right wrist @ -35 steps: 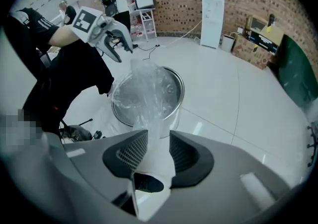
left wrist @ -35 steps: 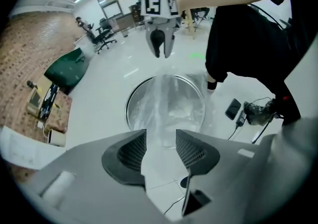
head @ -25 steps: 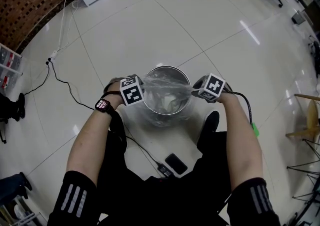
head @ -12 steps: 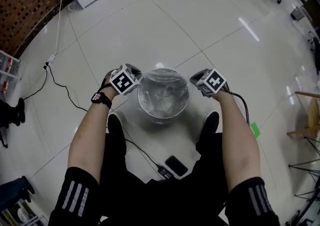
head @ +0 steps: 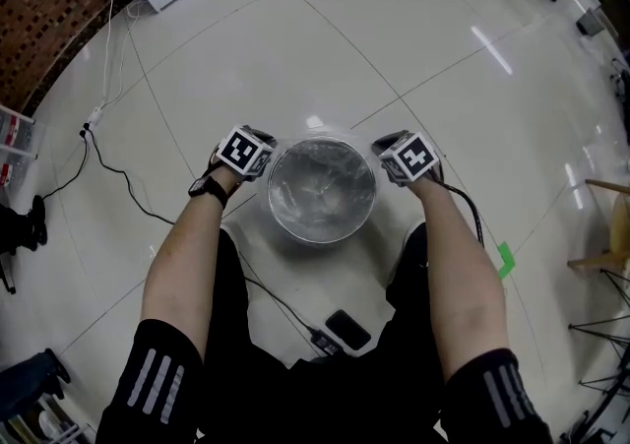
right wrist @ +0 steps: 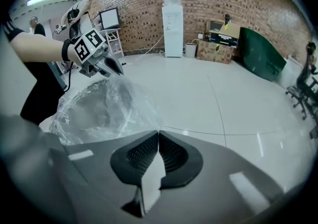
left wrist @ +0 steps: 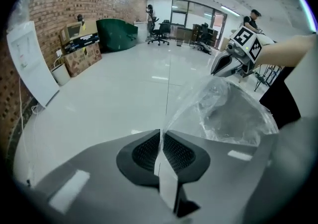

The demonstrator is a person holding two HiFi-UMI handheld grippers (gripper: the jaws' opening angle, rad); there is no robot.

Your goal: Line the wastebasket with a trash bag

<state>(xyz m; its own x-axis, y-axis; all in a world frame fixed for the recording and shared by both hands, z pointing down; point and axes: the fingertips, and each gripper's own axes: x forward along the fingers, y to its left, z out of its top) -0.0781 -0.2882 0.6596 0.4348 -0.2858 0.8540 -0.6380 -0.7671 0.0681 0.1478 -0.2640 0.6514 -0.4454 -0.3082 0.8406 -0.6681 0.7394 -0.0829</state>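
Now tilted down either side of wastebasket: left claw (jaws just closing), right claw, both pinching trash bag.

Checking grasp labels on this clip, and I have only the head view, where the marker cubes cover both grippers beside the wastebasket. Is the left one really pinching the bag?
Observer: Yes. In the left gripper view the left gripper has its fingers shut on a thin fold of the clear trash bag; they have just been closing on it.
Operator: And the right?
Observer: The right gripper is shut too, with the bag's edge running into its fingertips.
Operator: Is the film taut between them?
Observer: No, it balloons loosely, crumpled, between the two grippers.
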